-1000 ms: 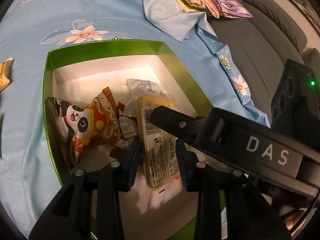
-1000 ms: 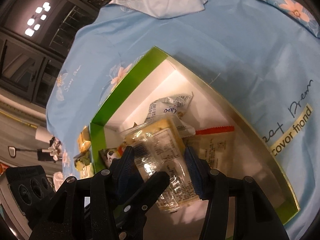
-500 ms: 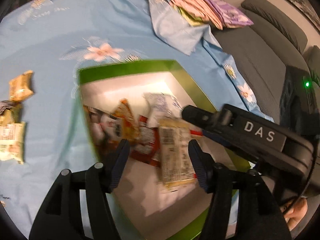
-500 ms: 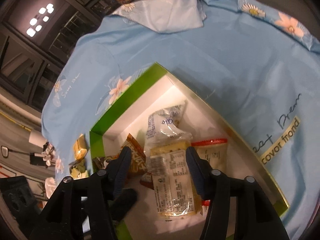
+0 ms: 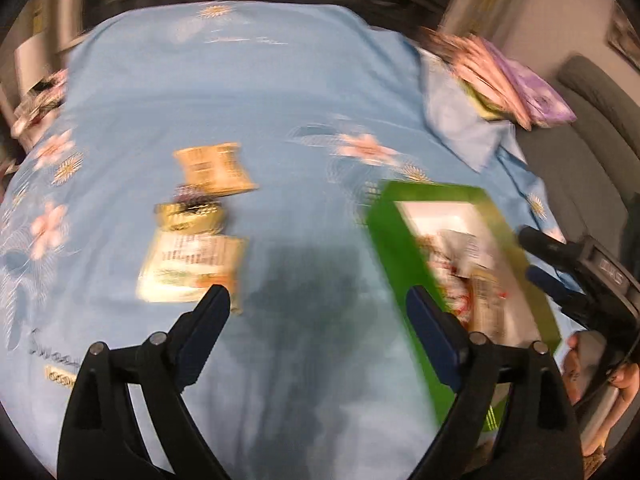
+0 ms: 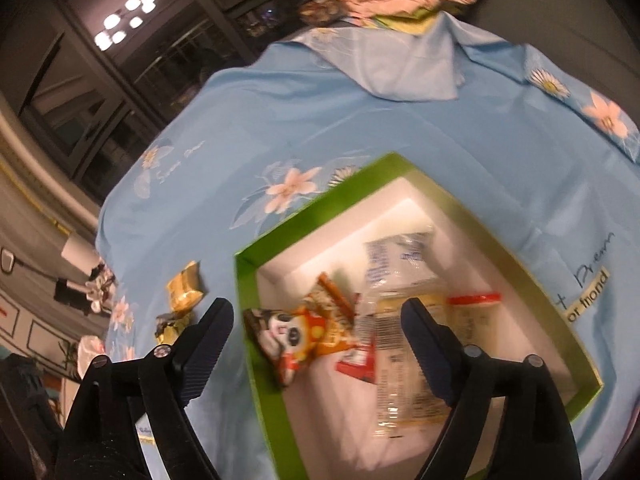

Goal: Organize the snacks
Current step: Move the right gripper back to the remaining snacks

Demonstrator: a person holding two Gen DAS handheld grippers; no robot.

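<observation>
- Since the job is to gather the loose snacks in one place, the green box (image 6: 280, 248) sits open-topped on the blue flowered cloth (image 5: 248, 92), its white inside already taking packets: a panda-printed bag (image 6: 296, 332) lies against the near-left wall, a clear-wrapped yellow cake (image 6: 400, 344) lies lengthwise down the middle, a pale blue-printed pouch (image 6: 400, 264) sits beyond it, and a red-edged packet (image 6: 474, 300) lies to the right.
- The packets lie flat and overlapping, as if dropped in rather than lined up, so I judge the sorting to be loose filling and not neat rows.
- Three snacks wait outside the box, well apart from it on the cloth: a tan wrapper (image 5: 214, 168) farthest off, a gold-wrapped one (image 5: 188, 216) touching it, and a larger pale packet (image 5: 192, 268) nearest.
- The left gripper (image 5: 318, 312) is aimed at bare cloth between those snacks and the box; its jaws are opening wide, nothing lies between them, and the left tip overlaps the pale packet's corner in the view, though the blur hides any contact.
- The right gripper (image 6: 316, 320) hangs over the box's left wall, jaws opening too, holding nothing; the cake lies loose below them.
- A folded pile of pink and purple fabric (image 5: 504, 80) lies at the cloth's far corner, clear of the work.
</observation>
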